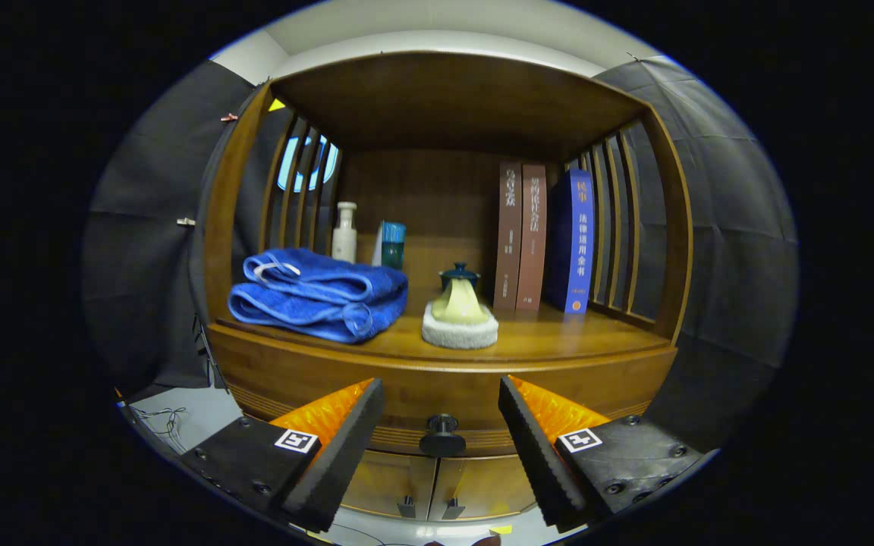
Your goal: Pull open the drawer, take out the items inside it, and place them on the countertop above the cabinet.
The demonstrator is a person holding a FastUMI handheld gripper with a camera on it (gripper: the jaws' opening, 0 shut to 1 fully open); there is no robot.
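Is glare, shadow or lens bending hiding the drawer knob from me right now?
Gripper view: the drawer knob is sharp between the open gripper fingers, dark but free of glare; fisheye bows the countertop edge and cabinet sides; the shelf's upper back lies in shadow; soft reflections show beside the books.

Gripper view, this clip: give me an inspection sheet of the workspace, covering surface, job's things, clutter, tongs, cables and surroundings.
Surface: wooden countertop inside an open-fronted cabinet alcove, partly occupied.
Job's things: drawer shut below the countertop; its dark round knob sits between the fingers, untouched. Contents hidden.
Clutter: folded blue towel on the countertop; behind it a white bottle and a teal box; a small lidded teapot behind a yellow-and-white pad; three upright books toward the slatted side.
Tongs: tongs open, fingers either side of the knob, not pressing it.
Cables: thin loose wires on the pale floor beside the cabinet.
Surroundings: black cloth booth wall on both sides.
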